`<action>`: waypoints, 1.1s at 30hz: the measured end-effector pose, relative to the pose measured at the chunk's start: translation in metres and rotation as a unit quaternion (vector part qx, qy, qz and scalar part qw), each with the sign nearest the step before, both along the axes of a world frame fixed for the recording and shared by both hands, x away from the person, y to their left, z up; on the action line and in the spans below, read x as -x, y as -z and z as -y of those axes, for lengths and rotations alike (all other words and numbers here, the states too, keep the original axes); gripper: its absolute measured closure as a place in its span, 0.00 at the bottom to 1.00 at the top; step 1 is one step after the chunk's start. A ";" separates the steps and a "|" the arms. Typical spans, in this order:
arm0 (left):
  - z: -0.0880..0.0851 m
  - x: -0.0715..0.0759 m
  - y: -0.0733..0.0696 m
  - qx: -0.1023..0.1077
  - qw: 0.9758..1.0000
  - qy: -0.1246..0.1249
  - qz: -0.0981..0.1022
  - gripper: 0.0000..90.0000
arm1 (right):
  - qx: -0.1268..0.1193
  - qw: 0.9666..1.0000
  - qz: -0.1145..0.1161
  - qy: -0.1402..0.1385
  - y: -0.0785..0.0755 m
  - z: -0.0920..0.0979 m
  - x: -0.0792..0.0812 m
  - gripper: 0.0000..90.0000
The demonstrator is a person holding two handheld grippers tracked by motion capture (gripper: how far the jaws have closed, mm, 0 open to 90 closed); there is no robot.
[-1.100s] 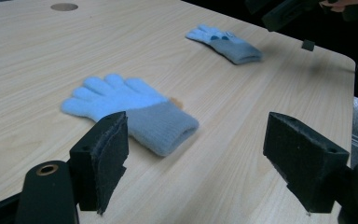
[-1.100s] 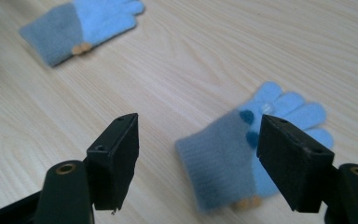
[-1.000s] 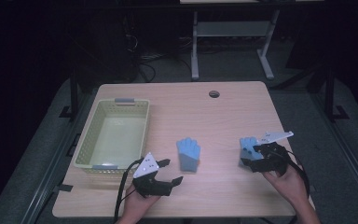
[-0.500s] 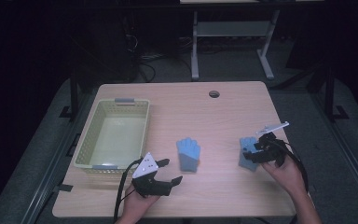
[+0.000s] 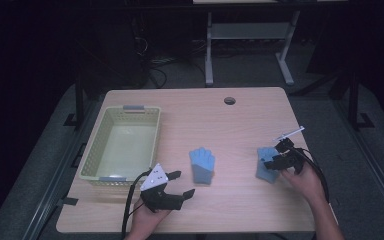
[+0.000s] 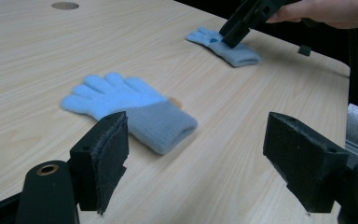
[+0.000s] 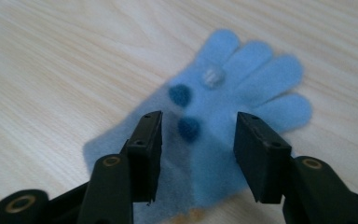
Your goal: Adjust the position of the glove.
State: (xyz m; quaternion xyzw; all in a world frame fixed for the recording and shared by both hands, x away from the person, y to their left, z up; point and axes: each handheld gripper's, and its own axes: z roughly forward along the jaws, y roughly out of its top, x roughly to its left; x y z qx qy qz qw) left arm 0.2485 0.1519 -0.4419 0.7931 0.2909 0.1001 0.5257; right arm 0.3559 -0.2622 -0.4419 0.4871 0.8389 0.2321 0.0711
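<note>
right gripper (image 7: 196, 154) half-spread, jaws just closing over dotted blue glove (image 7: 223, 126), its cuff hidden behind them

Dark room with a light wooden table (image 5: 190, 107)

Round hole (image 5: 229, 100) near the far edge of the table. Past it, a pale metal stand (image 5: 247, 37) with two legs on a grey floor (image 5: 180, 75). Black cables (image 5: 152, 62) lying on the floor at far left. Very dark all around, light falling on the tabletop.

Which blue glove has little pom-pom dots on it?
The light blue knitted glove under the right claw; the middle glove looks plain.
</note>
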 end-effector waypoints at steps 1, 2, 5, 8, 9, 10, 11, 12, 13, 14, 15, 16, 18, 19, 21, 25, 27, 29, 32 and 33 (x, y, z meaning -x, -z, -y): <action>0.000 0.000 0.000 0.001 1.000 0.000 0.001 0.24 | 0.005 1.000 -0.005 0.001 0.002 -0.001 -0.001 0.59; 0.000 0.001 0.000 -0.002 1.000 0.002 0.004 0.24 | 0.016 1.000 -0.012 -0.001 0.004 -0.003 -0.001 0.60; 0.000 0.001 0.000 -0.002 1.000 -0.001 0.005 0.24 | 0.024 1.000 -0.010 0.001 0.005 -0.005 -0.001 0.62; 0.000 0.000 0.001 -0.002 1.000 0.001 0.004 0.24 | 0.035 0.999 -0.004 0.001 0.005 -0.007 -0.001 0.63; 0.000 0.000 0.002 -0.002 1.000 0.001 0.005 0.24 | 0.037 0.999 -0.003 0.001 0.006 -0.007 -0.001 0.64; 0.001 0.000 0.001 -0.004 1.000 0.002 0.005 0.24 | 0.040 0.999 -0.003 0.003 0.005 -0.008 0.000 0.64; 0.001 0.000 0.001 -0.004 1.000 0.002 0.005 0.24 | 0.040 0.999 -0.003 0.003 0.005 -0.008 0.000 0.64; 0.001 0.000 0.001 -0.003 1.000 0.001 0.004 0.24 | 0.042 0.999 -0.004 0.006 0.005 -0.010 0.001 0.66; 0.001 0.000 0.001 -0.003 1.000 0.001 0.004 0.24 | 0.042 0.999 -0.004 0.006 0.005 -0.010 0.001 0.66; 0.001 0.000 0.002 0.000 1.000 0.001 -0.001 0.24 | 0.042 0.999 -0.004 0.006 0.005 -0.010 0.001 0.69; 0.001 0.000 0.002 0.000 1.000 0.001 -0.001 0.25 | 0.042 0.999 -0.004 0.006 0.005 -0.010 0.001 0.69; 0.001 0.000 0.002 0.002 1.000 0.000 0.000 0.25 | 0.043 0.999 -0.004 0.005 0.005 -0.010 0.001 0.70; 0.000 0.001 0.001 0.000 1.000 0.000 0.003 0.25 | 0.043 0.999 -0.003 0.002 0.005 -0.010 0.000 0.76; 0.000 0.001 0.000 0.000 1.000 0.000 0.003 0.25 | 0.043 0.999 -0.003 0.002 0.005 -0.010 0.000 0.76; -0.001 0.002 -0.001 0.001 1.000 0.001 0.008 0.25 | 0.043 0.999 -0.002 0.001 0.005 -0.010 -0.001 0.80; -0.002 0.001 -0.001 0.002 1.000 0.000 0.008 0.25 | 0.039 0.999 -0.007 0.012 0.005 -0.009 -0.002 0.86; -0.002 0.001 0.000 0.005 1.000 -0.001 0.005 0.25 | 0.036 0.999 -0.008 0.013 0.005 -0.008 -0.003 0.88; -0.001 0.001 -0.001 0.004 1.000 0.000 0.005 0.25 | 0.036 0.999 -0.008 0.015 0.005 -0.008 -0.003 0.89; 0.000 0.001 0.000 0.004 1.000 0.000 0.008 0.25 | 0.030 0.999 -0.014 0.021 0.004 -0.008 -0.003 0.91; 0.000 0.001 -0.001 0.004 1.000 0.000 0.007 0.25 | 0.030 0.999 -0.014 0.021 0.004 -0.008 -0.003 0.91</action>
